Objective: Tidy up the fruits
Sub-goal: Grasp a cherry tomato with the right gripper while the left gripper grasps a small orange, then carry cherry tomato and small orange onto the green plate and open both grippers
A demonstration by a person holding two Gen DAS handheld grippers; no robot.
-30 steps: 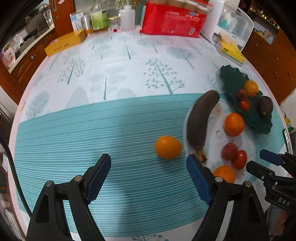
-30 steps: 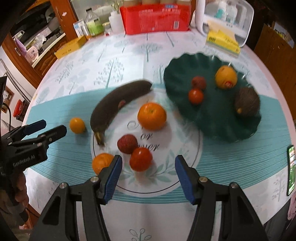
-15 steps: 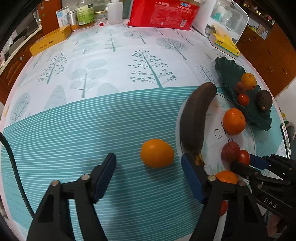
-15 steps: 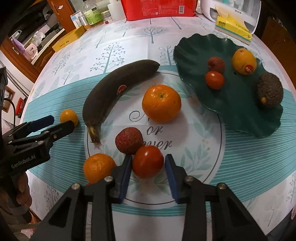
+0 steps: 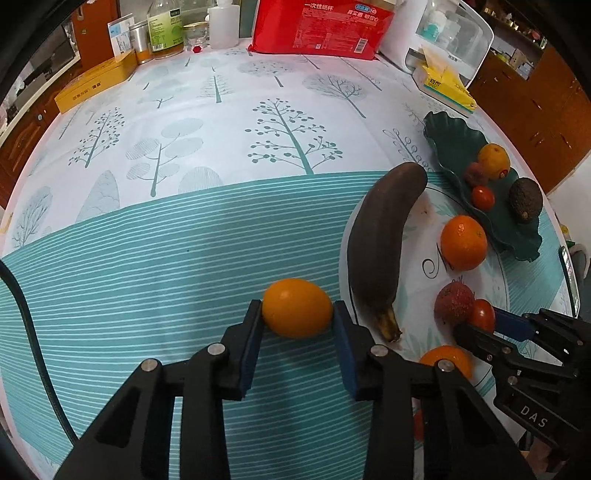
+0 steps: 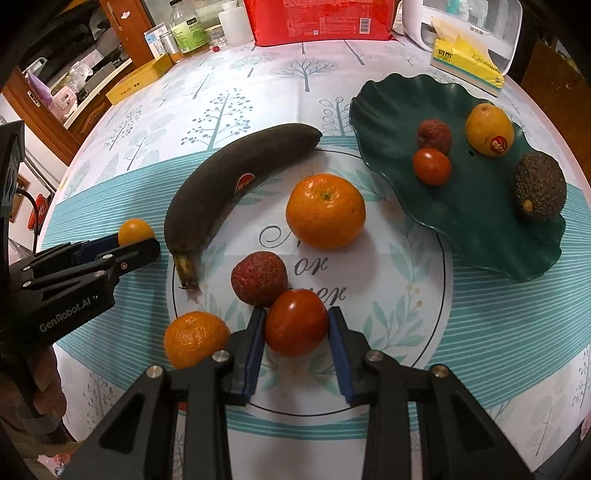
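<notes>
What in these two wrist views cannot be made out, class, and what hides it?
- Left wrist view: small mandarin, lower half hidden behind left gripper finger.
- Left wrist view: tomato, partly covered by right gripper.
- Right wrist view: small orange fruit, lower part hidden by the left gripper.
- Right wrist view: red package, top cut off by the frame edge.

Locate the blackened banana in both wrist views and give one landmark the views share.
Left wrist view: blackened banana right of centre, stem toward the camera.
Right wrist view: blackened banana left of centre, lying diagonally, stem at lower left.
Shared landmark: green leaf-shaped dish.
</notes>
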